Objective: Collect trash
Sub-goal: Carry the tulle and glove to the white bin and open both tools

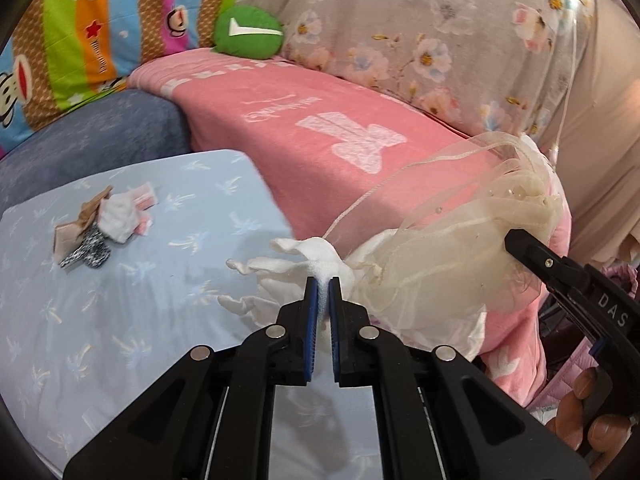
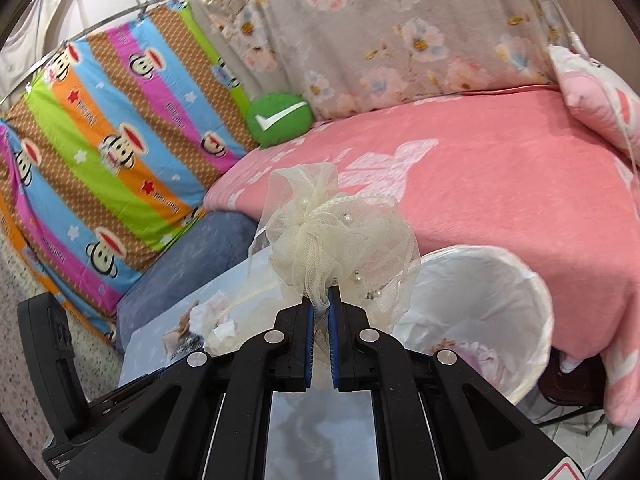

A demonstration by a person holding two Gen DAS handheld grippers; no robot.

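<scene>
My left gripper (image 1: 323, 285) is shut on a white crumpled tissue (image 1: 288, 276) above the light blue table (image 1: 140, 320). My right gripper (image 2: 320, 300) is shut on a cream mesh ribbon bundle with pearls (image 2: 336, 232), held up in the air; the bundle also shows in the left wrist view (image 1: 452, 256), right of the tissue. A white-lined trash bin (image 2: 488, 308) stands open just right of and below the right gripper. A small pile of scraps (image 1: 100, 228), white, brown and speckled, lies on the table's far left.
A pink blanket (image 1: 320, 128) covers the bed behind the table. A green check-mark cushion (image 1: 248, 32), striped monkey bedding (image 2: 100, 152) and a floral sheet (image 2: 400, 32) stand at the back. A blue cushion (image 2: 192, 264) lies left of the table.
</scene>
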